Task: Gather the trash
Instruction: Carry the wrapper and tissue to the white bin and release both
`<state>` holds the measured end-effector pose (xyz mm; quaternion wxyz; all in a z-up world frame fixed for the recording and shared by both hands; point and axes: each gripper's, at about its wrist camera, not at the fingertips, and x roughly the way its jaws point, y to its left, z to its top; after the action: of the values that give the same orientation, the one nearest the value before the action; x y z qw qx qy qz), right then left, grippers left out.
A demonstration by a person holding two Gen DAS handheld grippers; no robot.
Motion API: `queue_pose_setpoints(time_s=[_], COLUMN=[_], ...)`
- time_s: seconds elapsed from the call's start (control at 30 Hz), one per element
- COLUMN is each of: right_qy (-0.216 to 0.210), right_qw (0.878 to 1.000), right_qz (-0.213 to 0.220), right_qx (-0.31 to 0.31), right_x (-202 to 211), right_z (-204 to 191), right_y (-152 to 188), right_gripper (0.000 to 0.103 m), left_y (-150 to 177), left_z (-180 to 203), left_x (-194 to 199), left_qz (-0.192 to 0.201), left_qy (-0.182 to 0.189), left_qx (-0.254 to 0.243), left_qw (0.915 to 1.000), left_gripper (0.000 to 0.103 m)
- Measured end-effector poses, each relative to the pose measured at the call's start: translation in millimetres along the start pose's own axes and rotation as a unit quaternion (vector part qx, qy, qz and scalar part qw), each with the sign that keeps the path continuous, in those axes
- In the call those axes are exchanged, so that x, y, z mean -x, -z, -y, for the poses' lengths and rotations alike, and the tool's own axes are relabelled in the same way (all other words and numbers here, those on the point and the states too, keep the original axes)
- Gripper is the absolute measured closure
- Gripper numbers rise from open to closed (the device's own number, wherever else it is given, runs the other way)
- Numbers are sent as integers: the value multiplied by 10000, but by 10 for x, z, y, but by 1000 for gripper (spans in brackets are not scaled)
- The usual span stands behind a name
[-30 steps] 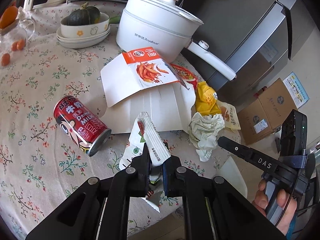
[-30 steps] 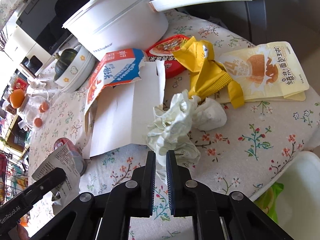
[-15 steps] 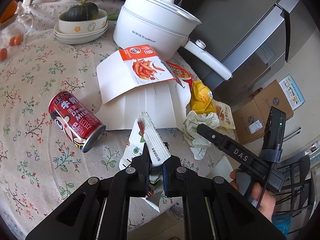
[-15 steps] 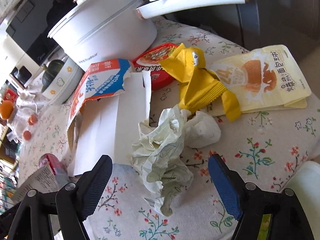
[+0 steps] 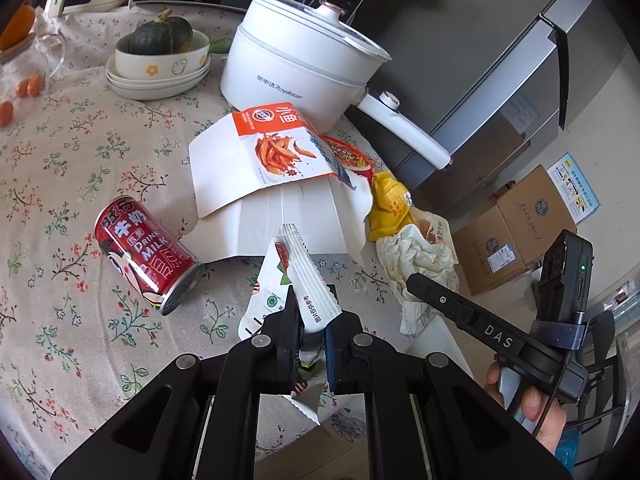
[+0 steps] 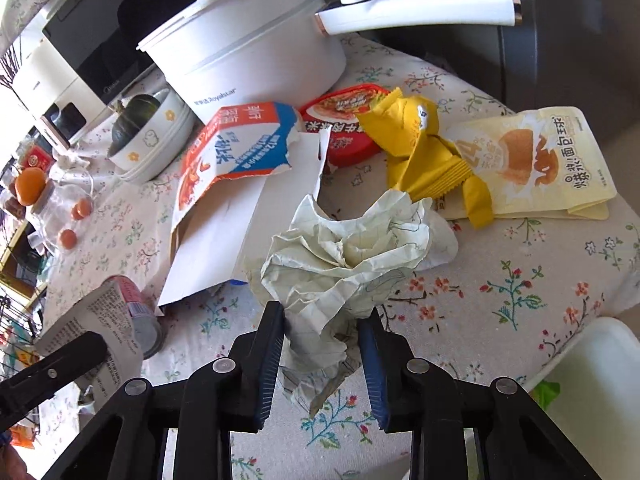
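My left gripper (image 5: 314, 318) is shut on a white snack wrapper (image 5: 302, 280) and holds it above the floral tablecloth. My right gripper (image 6: 326, 320) has its jaws on both sides of a crumpled paper wad (image 6: 344, 248), pressing its lower part. That wad also shows in the left wrist view (image 5: 416, 256), with the right gripper's finger (image 5: 452, 304) against it. Other trash lies around: a red milk can (image 5: 144, 252) on its side, a torn white carton (image 5: 276, 176), a yellow wrapper (image 6: 424, 152), a pale yellow pouch (image 6: 536, 164) and a red packet (image 6: 348, 120).
A white electric pot (image 5: 296, 68) with a long handle (image 6: 420, 10) stands behind the trash. Stacked bowls with a squash (image 5: 160, 60) sit at the back left. A white bin rim (image 6: 592, 356) shows below the table edge at right. Cardboard boxes (image 5: 516, 228) stand on the floor.
My right gripper opened wide, moved forward onto the paper wad and has closed in on it. My left gripper kept its hold on the wrapper and shifted slightly.
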<state>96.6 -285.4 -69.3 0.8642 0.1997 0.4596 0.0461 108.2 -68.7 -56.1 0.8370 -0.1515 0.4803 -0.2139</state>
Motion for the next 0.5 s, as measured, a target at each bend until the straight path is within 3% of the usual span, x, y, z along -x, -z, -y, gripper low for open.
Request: queue_pose_setpoints(time_s=[0.27,0.5], right_qy=[-141,205], right_qw=[9998,9995], right_qz=[-116,8], right_qx=[-85,-219], right_x=[205,527], right_z=[42,304], right_y=[81,106], right_gripper=[69,69], left_y=[22,151], left_z=[78,361], left_x=[-32,-168], left_qz=[-73,-293], left_qy=[304,882], left_qx=[41,-150], left_qw=[9995,9956], left_gripper=[93,93])
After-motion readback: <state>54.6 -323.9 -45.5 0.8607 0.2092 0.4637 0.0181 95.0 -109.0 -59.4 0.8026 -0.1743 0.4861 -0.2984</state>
